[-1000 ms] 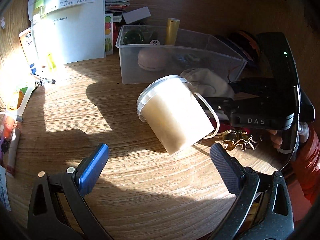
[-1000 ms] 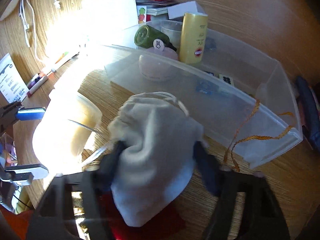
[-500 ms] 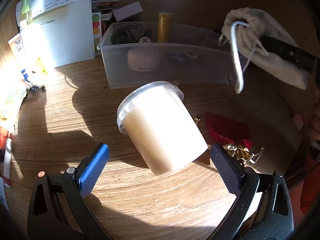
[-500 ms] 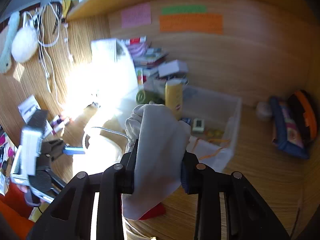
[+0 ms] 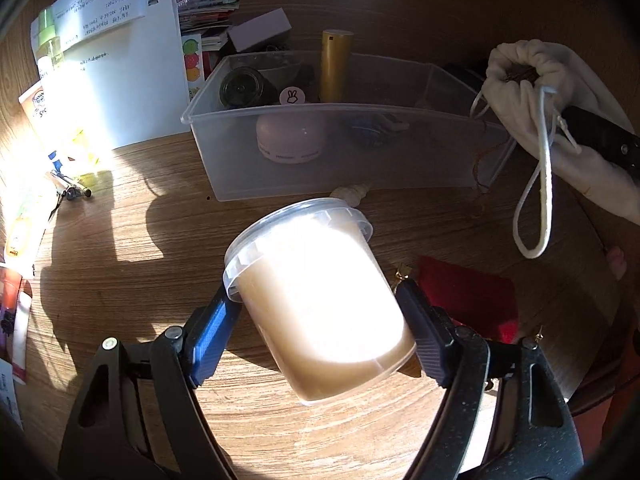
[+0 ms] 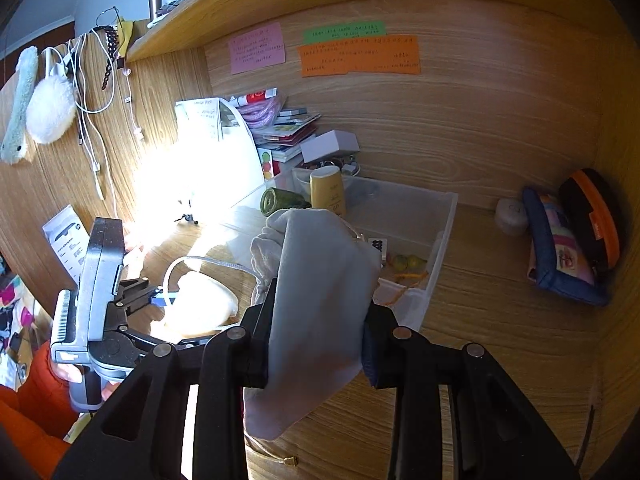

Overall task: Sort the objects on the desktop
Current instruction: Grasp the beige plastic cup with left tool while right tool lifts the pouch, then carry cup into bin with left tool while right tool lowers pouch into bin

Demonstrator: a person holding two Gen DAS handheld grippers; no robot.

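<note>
On near worktop point(image 5: 120, 240): left hand-held gripper point(image 5: 320, 320) clamped across lidded tub point(image 5: 316, 300), ready for lift. Right hand-held gripper point(image 6: 316, 344) pinches drawstring pouch point(image 6: 320, 300) mid-body, raised for drop into clear bin point(image 6: 440, 232).

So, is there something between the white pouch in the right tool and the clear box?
Nothing visible blocks it. The white pouch, held by the right tool, hangs just before the clear box, whose near end has free space.
</note>
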